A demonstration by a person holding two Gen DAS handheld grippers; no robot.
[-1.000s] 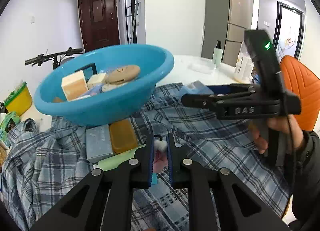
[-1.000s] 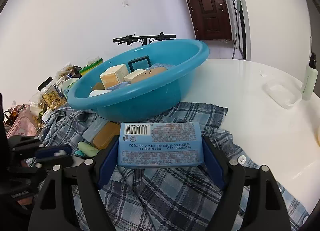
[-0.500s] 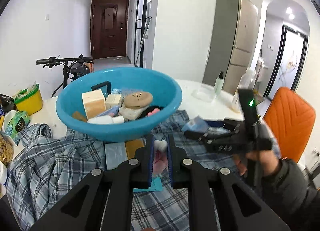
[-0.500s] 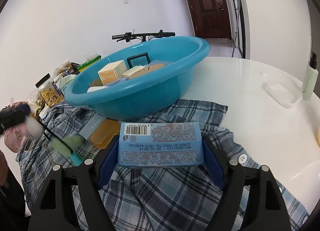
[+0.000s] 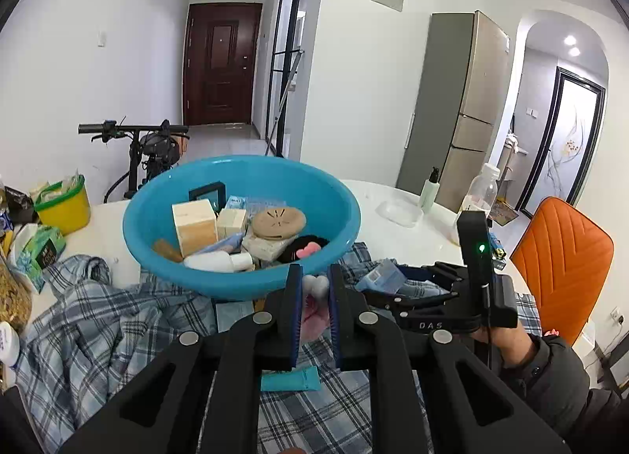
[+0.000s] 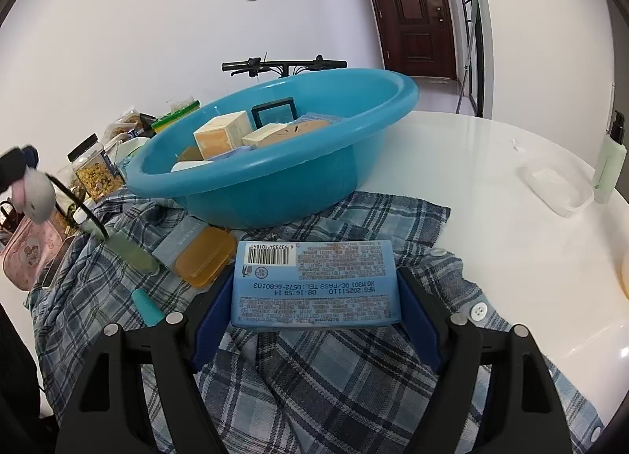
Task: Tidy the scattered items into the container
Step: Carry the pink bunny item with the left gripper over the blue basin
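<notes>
My left gripper [image 5: 314, 298] has its fingers clamped on a small pink-and-white fuzzy trinket [image 5: 314, 289], raised just in front of the blue basin [image 5: 240, 273]. My right gripper [image 6: 316, 296] grips a light-blue wipes pack [image 6: 314, 283] between wide-set fingers, above the plaid shirt [image 6: 334, 387] spread on the white worktop [image 6: 491, 163]. The basin, already holding boxes and bottles, sits on the shirt's far edge.

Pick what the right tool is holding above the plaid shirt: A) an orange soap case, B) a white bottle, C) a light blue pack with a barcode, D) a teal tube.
C: the right tool has its pads on both ends of the light blue barcode pack.
</notes>
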